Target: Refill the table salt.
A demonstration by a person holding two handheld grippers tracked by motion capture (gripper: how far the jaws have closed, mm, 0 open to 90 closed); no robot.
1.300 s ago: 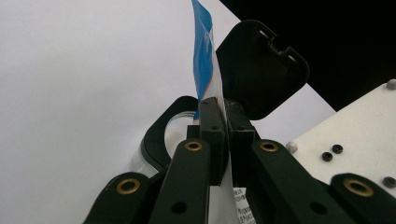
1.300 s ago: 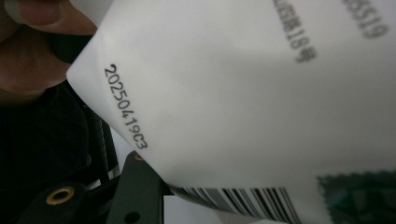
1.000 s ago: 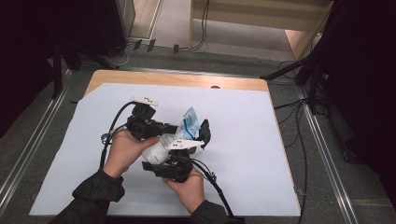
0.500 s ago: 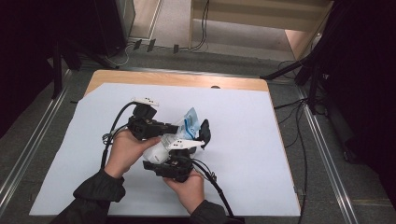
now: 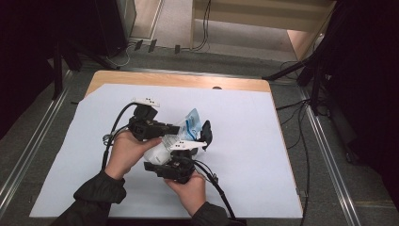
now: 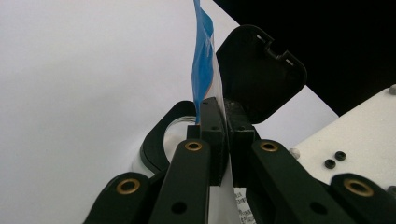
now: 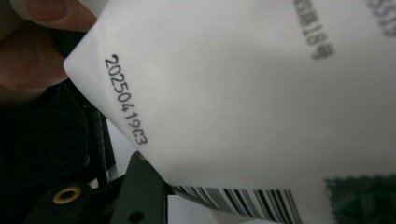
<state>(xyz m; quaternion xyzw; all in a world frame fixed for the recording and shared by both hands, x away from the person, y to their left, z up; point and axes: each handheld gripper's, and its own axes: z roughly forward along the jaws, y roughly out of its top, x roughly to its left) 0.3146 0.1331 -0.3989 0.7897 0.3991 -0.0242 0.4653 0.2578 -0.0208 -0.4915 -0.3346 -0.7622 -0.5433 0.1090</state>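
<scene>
while the left gripper pinches the pouch at centre frame, the right gripper sits just below with the pouch between its jaws; grip there can't be told, though the jaws have just been closing. risk: opposed pulling tears or slips the film. black case touches the pouch's right edge; white mat open rightward.

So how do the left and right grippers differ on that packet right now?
The left gripper has its jaws shut flat on the packet's thin edge near the blue part; the right gripper stands wider, at the white printed part. In the high view the left gripper comes in from the left, while the right gripper sits nearer the person, below the packet. Both sit at the same white and blue packet, above the table.
</scene>
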